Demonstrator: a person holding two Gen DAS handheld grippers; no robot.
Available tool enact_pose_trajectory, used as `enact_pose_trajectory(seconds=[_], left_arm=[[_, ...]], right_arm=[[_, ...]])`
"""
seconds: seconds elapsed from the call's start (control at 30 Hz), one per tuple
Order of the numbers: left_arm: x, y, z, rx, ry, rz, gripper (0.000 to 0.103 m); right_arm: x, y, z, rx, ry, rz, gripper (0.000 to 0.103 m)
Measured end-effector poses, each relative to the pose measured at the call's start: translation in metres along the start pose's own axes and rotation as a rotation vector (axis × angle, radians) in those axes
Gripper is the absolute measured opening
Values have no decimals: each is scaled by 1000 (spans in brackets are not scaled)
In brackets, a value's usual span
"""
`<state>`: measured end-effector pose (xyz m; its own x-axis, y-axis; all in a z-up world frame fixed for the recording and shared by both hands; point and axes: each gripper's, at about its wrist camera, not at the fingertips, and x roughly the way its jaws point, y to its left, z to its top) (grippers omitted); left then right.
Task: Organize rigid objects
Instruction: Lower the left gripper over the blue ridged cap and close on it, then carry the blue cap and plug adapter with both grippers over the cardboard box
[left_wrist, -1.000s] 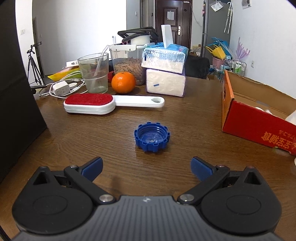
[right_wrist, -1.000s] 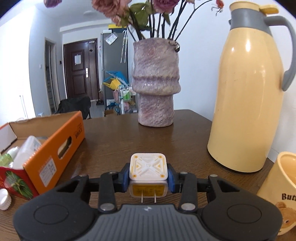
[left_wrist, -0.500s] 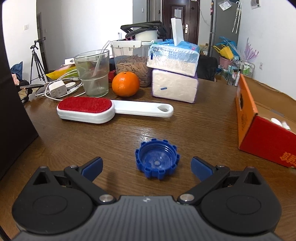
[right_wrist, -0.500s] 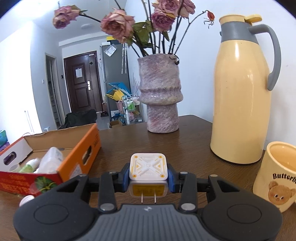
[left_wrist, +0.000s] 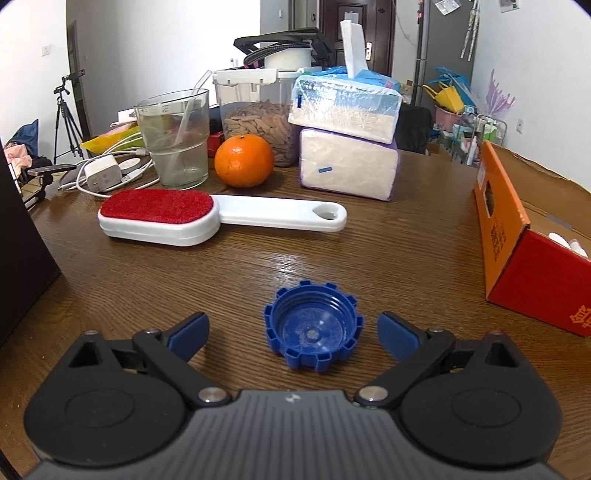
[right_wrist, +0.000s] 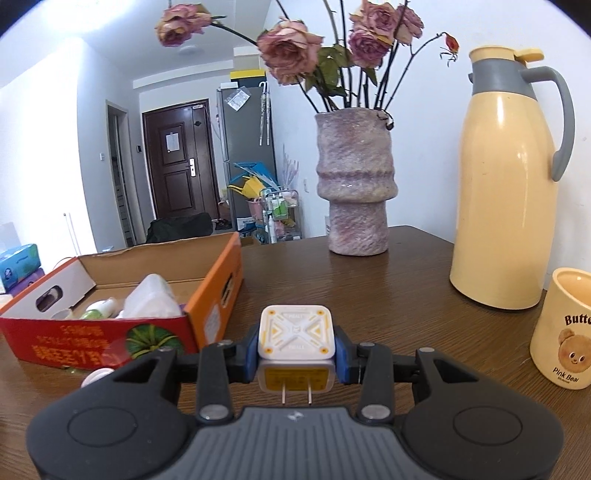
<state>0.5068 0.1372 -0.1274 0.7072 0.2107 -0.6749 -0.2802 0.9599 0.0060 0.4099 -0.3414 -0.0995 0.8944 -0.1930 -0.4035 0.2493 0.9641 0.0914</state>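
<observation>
A blue ribbed bottle cap (left_wrist: 313, 327) lies open side up on the wooden table, between the fingers of my left gripper (left_wrist: 293, 330). The jaws are closing, with gaps still showing on both sides of the cap. My right gripper (right_wrist: 296, 354) is shut on a white and yellow plug adapter (right_wrist: 295, 338), its two prongs pointing back at the camera, held above the table. The orange and red cardboard box (right_wrist: 207, 295) stands just left of that gripper, with bottles and a white packet inside. The same box (left_wrist: 517, 251) sits at the right in the left wrist view.
Beyond the cap lie a red and white lint brush (left_wrist: 207, 214), an orange (left_wrist: 243, 160), a glass cup (left_wrist: 173, 140), a snack jar (left_wrist: 258, 118) and stacked tissue packs (left_wrist: 347, 140). Right of the box stand a flower vase (right_wrist: 356, 184), a yellow thermos (right_wrist: 506, 184) and a bear mug (right_wrist: 565, 332).
My left gripper has advanced until the blue cap sits between its fingers, which have drawn in slightly. My right gripper has carried the adapter back and left; the box now fills more of its view.
</observation>
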Motion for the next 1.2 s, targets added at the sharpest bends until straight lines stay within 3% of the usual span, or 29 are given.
enact_pose_trajectory(seconds=[0.07,0.13,0.73,1.2], left_arm=[[1,-2,-1,14,5,-11,82],[-2,-4,-2,37,-18,-24,56],[-25,-5,-12,40,-88,-7,56],[-82,-69,-50,171,-138,-174,56]], right_arm=[[-3,5,-2,-3,-1,5,38],[-5,9,-3,-6,-1,11,38],[-30,32,-9,-4,-24,79,38],[-54,64,-15,-26,-36,174,38]])
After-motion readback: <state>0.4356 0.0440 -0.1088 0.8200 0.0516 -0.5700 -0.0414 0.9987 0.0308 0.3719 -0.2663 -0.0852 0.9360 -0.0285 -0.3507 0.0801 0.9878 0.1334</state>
